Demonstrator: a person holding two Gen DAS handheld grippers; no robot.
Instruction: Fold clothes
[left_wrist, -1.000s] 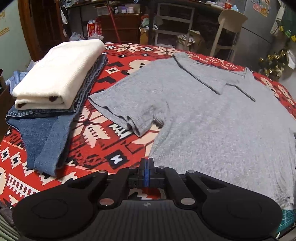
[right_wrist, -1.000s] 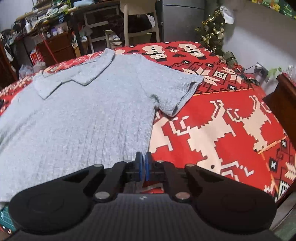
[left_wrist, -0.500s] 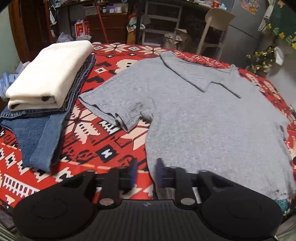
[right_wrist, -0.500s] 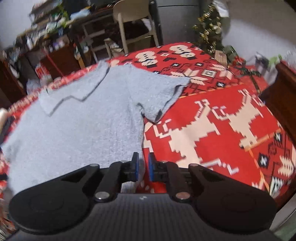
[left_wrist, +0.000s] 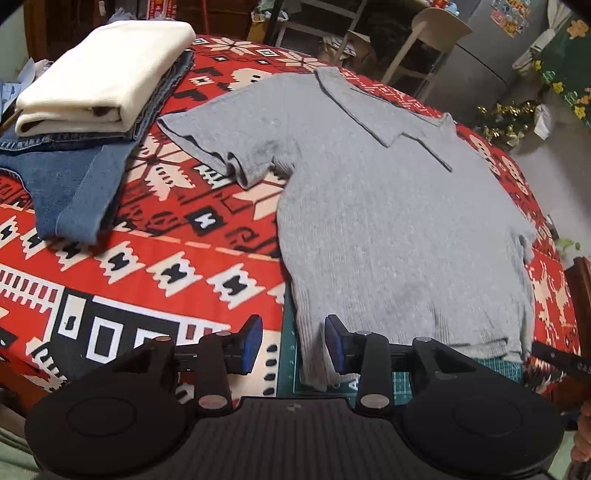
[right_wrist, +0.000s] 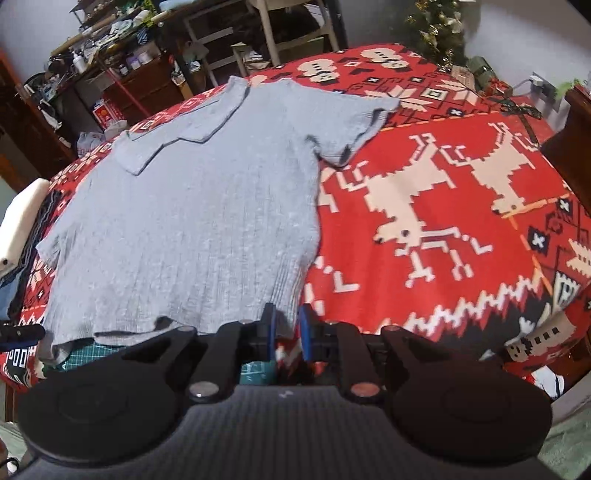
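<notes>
We judged the task partly done. A folded cream garment (left_wrist: 99, 79) lay on top of folded jeans (left_wrist: 70, 184) at the far left of the surface (left_wrist: 166, 266), which was covered by a red patterned cloth. The grey shirt (left_wrist: 388, 221) lay spread flat in the middle of that surface, collar away from us, both sleeves out, hem at the near edge over a green mat (left_wrist: 291, 354). No fold had yet been made in it, so its whole folding remained.

The left claw (left_wrist: 293, 343) pointed steeply down at the shirt's near left hem corner. Its jaws had just been opening and stood moderately apart, with the corner lying between them but not pressed.

The right claw (right_wrist: 286, 328) pointed down likewise at the near right hem corner. Its jaws had just been opening to a narrow gap; the hem edge sat in that gap, apparently not clamped.
</notes>
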